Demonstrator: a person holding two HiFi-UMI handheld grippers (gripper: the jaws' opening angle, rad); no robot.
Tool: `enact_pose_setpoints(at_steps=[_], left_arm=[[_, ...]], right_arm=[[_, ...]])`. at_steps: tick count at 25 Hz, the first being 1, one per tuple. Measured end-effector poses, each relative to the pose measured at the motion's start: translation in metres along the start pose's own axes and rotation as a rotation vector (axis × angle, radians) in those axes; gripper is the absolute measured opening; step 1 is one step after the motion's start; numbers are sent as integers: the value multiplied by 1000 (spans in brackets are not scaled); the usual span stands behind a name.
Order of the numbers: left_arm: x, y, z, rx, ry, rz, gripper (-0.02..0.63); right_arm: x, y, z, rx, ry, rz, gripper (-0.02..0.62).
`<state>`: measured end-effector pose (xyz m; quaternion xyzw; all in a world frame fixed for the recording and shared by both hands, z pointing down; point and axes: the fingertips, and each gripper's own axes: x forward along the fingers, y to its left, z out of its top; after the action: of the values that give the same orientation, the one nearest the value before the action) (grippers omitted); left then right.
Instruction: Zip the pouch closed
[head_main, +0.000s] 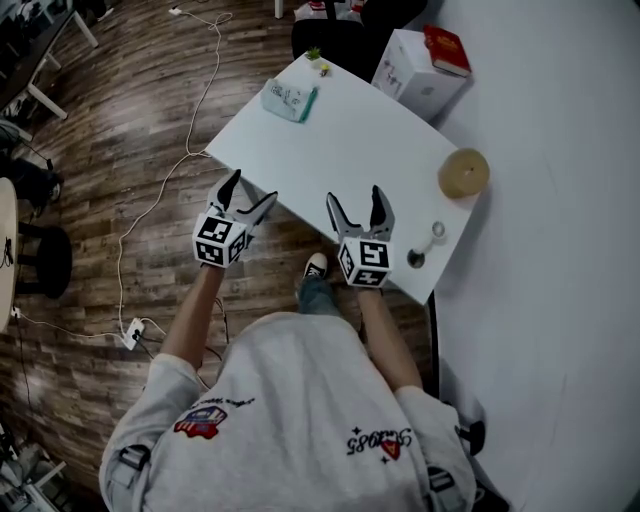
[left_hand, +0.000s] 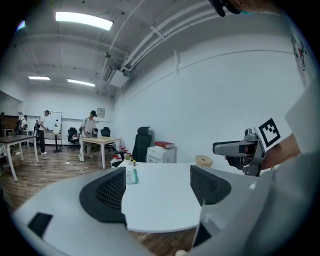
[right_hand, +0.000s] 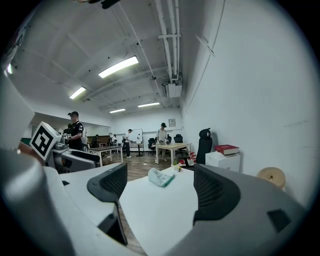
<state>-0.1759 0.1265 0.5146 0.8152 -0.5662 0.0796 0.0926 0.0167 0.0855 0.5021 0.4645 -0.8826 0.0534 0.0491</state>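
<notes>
At the far end of the desk lay the pouch, well apart from the left tool and the right tool, which hovered at the near edge, jaws spread and empty. Zipping looked unstarted; the next move likely called for reaching across.

A pouch is lying at the far end of the bench, a disc at its right edge. The left tongs and right tongs are hovering at its near edge.

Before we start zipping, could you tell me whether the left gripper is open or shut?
Open: the left gripper holds its black jaws apart, only the white table between.
</notes>
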Motion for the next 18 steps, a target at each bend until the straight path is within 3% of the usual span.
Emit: enact_pose_setpoints(at_steps=[7, 14, 18], left_arm=[[93, 33, 27, -15, 7, 7, 399], [184, 56, 41, -82, 25, -17, 399], [223, 56, 40, -56, 67, -34, 399]], right_arm=[[91, -52, 17, -6, 5, 34, 403], [164, -108, 25, 10, 11, 52, 405], [189, -133, 17, 26, 25, 52, 405]])
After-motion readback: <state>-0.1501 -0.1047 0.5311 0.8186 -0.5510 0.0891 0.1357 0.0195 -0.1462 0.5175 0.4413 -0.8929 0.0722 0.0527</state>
